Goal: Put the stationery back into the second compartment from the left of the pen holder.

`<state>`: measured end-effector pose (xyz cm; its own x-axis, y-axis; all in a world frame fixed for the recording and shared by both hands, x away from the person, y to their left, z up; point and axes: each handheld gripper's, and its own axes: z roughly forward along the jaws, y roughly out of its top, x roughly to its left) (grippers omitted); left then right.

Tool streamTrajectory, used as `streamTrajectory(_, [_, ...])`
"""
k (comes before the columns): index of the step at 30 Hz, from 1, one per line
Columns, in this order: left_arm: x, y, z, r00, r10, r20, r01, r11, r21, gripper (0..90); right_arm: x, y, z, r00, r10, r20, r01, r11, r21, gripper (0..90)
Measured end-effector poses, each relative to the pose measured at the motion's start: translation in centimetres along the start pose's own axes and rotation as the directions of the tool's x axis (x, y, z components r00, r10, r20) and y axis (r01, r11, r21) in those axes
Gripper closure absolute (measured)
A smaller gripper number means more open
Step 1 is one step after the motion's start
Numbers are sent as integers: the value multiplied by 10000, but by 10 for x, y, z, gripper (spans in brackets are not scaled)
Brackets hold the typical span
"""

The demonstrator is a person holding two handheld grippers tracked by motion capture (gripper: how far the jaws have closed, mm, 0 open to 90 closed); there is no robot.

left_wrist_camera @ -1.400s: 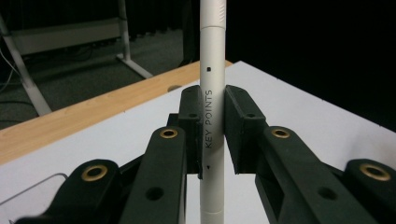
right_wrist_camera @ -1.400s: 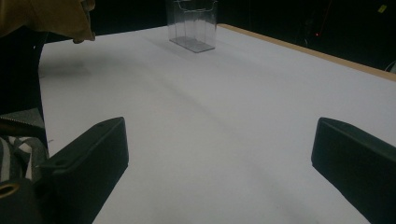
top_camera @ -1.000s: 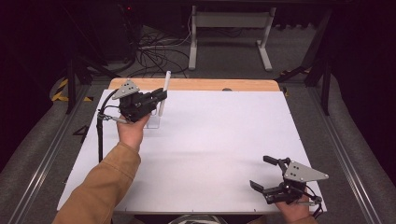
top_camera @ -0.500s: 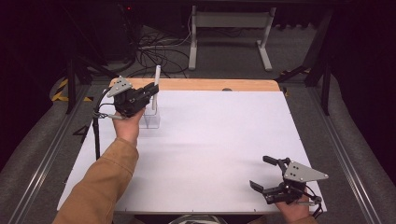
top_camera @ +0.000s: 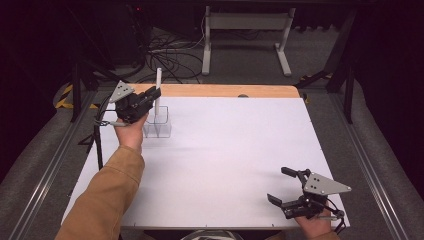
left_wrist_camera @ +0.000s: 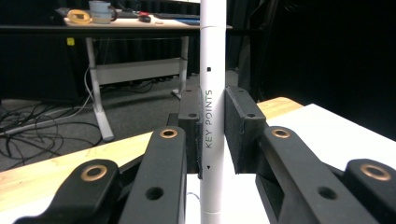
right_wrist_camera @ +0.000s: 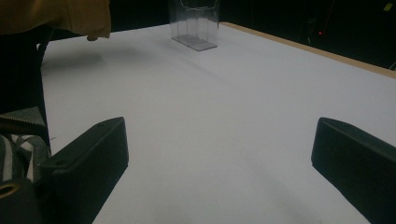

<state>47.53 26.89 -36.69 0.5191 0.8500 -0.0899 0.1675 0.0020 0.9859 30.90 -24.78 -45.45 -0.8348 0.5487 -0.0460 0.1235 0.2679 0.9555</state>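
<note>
At the far left of the white table (top_camera: 225,165), the left gripper (top_camera: 152,95) is clamped on a slim white pen (top_camera: 158,92), which stands upright between its black jaws. In the left gripper view the pen (left_wrist_camera: 212,116) runs straight up the middle, the two pads pressed against its sides, with the words KEY POINTS printed lengthwise on the barrel. From the high view the pen's lower end sits over, or perhaps just inside, a small clear plastic holder (top_camera: 159,126) that stands on the table near the far left corner, just beside the hand; the transparent walls make it hard to tell whether the tip has entered it or touches the bottom. A tan sleeve (top_camera: 107,195) leads from the bottom edge up to that hand.

Across the bare middle of the table, the wooden strip (top_camera: 220,91) runs along the far edge.

At the near right corner, well apart from the holder, the right gripper (top_camera: 284,187) rests low over the table with its jaws spread wide and nothing between them. In the right gripper view the two black pads (right_wrist_camera: 93,149) stand far apart over bare white surface, and the clear holder (right_wrist_camera: 194,23) shows in the distance beside the tan sleeve (right_wrist_camera: 56,16).
</note>
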Motion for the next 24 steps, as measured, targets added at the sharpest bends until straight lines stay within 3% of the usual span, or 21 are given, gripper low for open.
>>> streamTrajectory(18, [24, -12, 0, 9973, 167, -709, -146, 9995, 290, 776, 0, 0, 0, 10000, 0, -21, 0, 10000, 23, 43])
streamTrajectory(24, [28, -16, 1, 9929, 572, -1046, -536, 9979, 375, 776, 0, 0, 0, 10000, -20, -24, 20, 10000, -14, 43])
